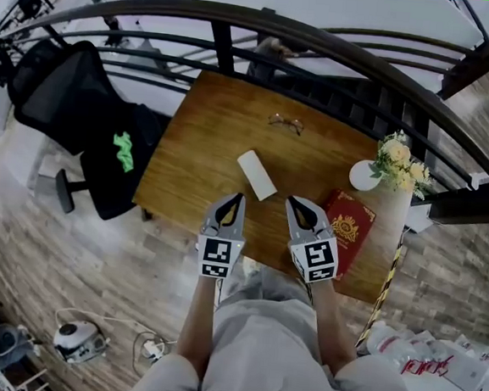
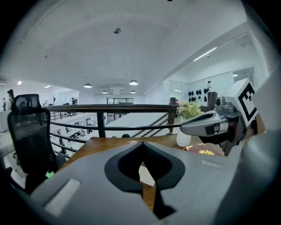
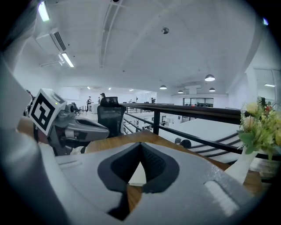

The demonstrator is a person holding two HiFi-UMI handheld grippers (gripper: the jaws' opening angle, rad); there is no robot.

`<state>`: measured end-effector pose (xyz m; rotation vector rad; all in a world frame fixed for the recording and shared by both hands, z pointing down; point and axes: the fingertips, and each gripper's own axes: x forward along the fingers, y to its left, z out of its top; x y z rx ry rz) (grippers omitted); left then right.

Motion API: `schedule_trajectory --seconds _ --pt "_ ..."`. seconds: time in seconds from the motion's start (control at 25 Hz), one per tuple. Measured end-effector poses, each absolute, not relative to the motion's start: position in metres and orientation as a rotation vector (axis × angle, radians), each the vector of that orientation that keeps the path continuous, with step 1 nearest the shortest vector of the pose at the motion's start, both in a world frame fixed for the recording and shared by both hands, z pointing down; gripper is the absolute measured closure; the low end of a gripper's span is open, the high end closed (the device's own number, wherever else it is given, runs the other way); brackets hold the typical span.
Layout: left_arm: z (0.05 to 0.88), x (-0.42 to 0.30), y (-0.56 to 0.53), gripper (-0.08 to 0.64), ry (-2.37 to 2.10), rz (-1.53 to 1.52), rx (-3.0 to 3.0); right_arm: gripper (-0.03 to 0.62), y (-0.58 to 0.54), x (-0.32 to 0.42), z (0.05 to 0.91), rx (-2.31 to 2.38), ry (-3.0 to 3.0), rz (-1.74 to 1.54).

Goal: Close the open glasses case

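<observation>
- White glasses case (image 1: 256, 174) lies mid-way across the wooden table (image 1: 189, 151), just ahead of both grippers; whether its lid stands open is hard to tell from here.
- Left gripper (image 1: 231, 204) and right gripper (image 1: 301, 211) hover short of it, jaws together, holding nothing.
- Risk: a one-sided push could skid the light case toward the glasses (image 1: 286, 122).

Table (image 1: 188, 156): wooden, rectangular, far side against the railing.
Railing (image 1: 242, 24): dark curved bars beyond the table.
Glasses (image 1: 286, 122): lying near the table's far edge, well apart from the rest.
Vase (image 1: 363, 176): white, round, at the table's right end, holding pale yellow flowers (image 1: 398, 160).
Red flat item (image 1: 349, 228): gold emblem on top, just beside the vase on the near side.
Office chair (image 1: 70, 103): black, left of the table, something green (image 1: 124, 151) on its seat.
</observation>
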<state>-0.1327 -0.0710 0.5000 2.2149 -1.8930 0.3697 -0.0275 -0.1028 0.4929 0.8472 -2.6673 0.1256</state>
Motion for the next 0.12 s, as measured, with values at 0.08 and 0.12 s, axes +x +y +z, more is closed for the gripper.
schedule_trajectory --seconds 0.08,0.12 --pt "0.4959 -0.1309 -0.0661 0.540 -1.897 0.365 2.219 0.591 -0.0977 -0.0260 0.4887 0.850 -2.669 0.120" --pt "0.4939 -0.1299 -0.0637 0.540 -1.898 0.363 2.221 0.591 -0.0950 -0.0251 0.4868 0.851 -2.669 0.117"
